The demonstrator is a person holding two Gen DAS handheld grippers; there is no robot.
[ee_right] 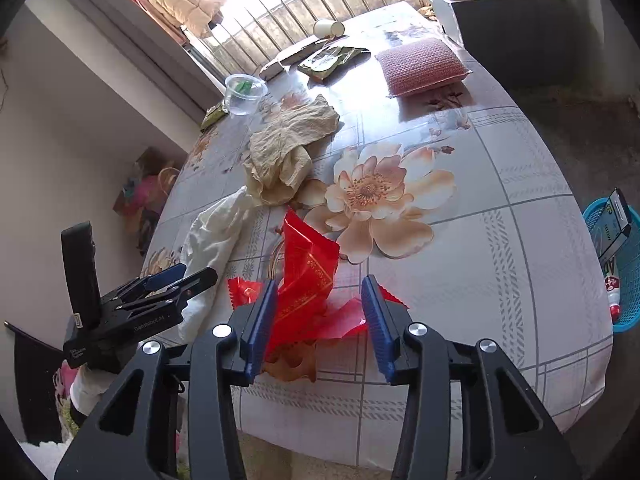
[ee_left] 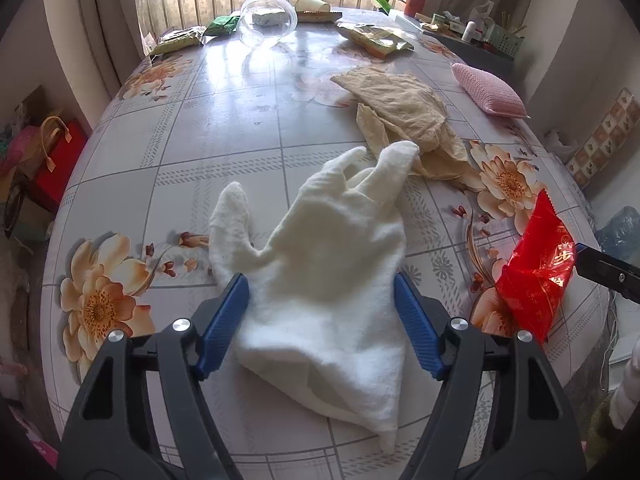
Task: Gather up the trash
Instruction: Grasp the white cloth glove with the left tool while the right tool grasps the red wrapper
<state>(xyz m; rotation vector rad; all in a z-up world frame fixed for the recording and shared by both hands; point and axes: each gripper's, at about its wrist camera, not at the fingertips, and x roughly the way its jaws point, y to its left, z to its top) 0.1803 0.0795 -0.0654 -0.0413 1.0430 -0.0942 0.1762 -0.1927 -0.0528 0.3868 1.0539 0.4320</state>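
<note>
- The left gripper (ee_left: 322,322) stood wide open, its blue pads either side of the white glove (ee_left: 320,272), probably lined up to pinch it
- The right gripper (ee_right: 320,320) was also spread wide around the red wrapper (ee_right: 306,280), nothing clamped yet
- Glove: limp, fuzzy, flat on the floral table (ee_left: 224,128) near its front edge
- Wrapper: crinkled, glossy, gold print, just beside the glove
- A blue basket (ee_right: 624,280) sat off the table's right edge, likely the bin

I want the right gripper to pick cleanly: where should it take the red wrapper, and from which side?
Probably grip the red wrapper at its raised, crumpled middle fold, coming from the near table edge, as the right gripper is already lined up. That ridge stands off the tablecloth between the open jaws; the flat serrated ends offer less to pinch.
</note>
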